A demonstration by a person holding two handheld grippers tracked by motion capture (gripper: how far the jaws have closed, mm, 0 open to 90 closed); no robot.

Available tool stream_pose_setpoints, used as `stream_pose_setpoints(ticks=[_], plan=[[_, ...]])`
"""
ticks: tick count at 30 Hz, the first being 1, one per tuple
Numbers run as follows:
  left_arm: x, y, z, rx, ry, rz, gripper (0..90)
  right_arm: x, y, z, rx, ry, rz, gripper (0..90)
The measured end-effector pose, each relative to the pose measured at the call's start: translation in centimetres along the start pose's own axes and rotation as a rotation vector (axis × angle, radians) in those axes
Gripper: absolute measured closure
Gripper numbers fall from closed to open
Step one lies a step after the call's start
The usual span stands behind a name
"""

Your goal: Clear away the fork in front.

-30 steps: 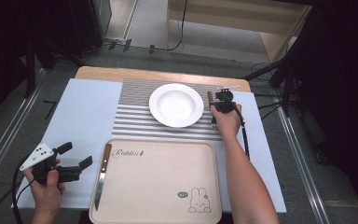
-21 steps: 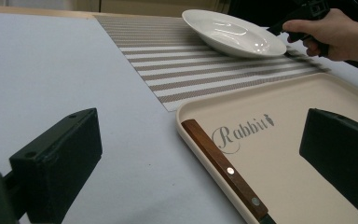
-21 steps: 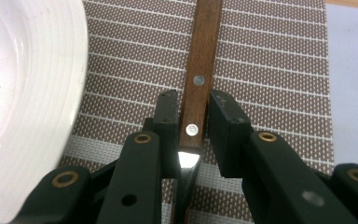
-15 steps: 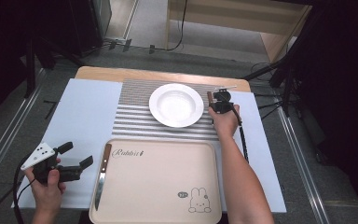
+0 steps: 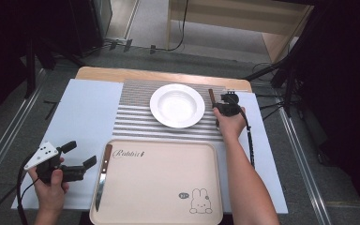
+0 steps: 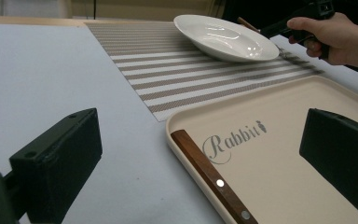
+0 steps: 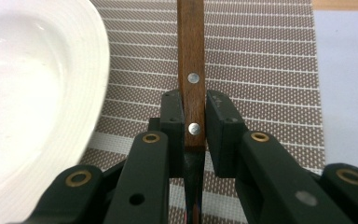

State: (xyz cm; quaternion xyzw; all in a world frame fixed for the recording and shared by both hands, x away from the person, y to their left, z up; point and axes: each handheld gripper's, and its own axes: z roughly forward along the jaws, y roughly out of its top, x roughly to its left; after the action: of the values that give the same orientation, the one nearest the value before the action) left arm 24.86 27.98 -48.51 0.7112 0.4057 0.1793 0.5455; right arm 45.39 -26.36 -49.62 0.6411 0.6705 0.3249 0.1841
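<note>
My right gripper (image 7: 195,128) is shut on the near end of a wooden handle (image 7: 191,46) with two rivets; a metal shank runs back under the jaws. In the high view that utensil (image 5: 211,95) lies just right of the white plate (image 5: 177,105), with my right gripper (image 5: 217,108) on it. My left gripper (image 5: 78,154) stands open above the pale table, left of the cream tray (image 5: 168,187). Nothing is between its fingers. A wooden-handled knife (image 5: 102,176) lies along the tray's left edge, and it is seen between the open jaws in the left gripper view (image 6: 209,175).
The plate (image 6: 223,37) rests on a striped placemat (image 5: 136,117) at the table's far middle. The tray (image 6: 279,177) bears a "Rabbit" print and a rabbit drawing. Cables and stands ring the table on the floor.
</note>
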Motion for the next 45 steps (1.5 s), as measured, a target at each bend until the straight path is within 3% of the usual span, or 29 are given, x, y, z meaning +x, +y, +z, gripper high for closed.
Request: stream_pose_setpoints(ticks=[4,13,21,25,30,45], plan=[[-0.4,0.3,0.2,-0.009,-0.013,-0.002,0.0,-0.4,-0.6,-1.1,-0.057,0.032,-0.002,76.9],[-1.8,1.2,1.3,0.001,-0.038,0.035,0.0,-0.3,-1.9,-3.5,-0.166,0.086,-0.054,76.9],[-3.0,2.4,2.7,0.007,-0.065,0.075,0.0,-0.2,-3.0,-5.4,-0.245,0.148,-0.051,76.9],[-3.7,2.8,3.4,0.009,-0.070,0.093,0.0,-0.2,-3.7,-6.2,-0.267,0.181,-0.063,76.9],[-4.7,3.5,4.6,0.014,-0.100,0.112,0.0,-0.1,-4.6,-7.3,-0.303,0.217,-0.092,76.8],[-8.4,5.5,8.8,0.027,-0.189,0.161,0.0,0.4,-7.2,-9.8,-0.369,0.331,-0.114,76.8]])
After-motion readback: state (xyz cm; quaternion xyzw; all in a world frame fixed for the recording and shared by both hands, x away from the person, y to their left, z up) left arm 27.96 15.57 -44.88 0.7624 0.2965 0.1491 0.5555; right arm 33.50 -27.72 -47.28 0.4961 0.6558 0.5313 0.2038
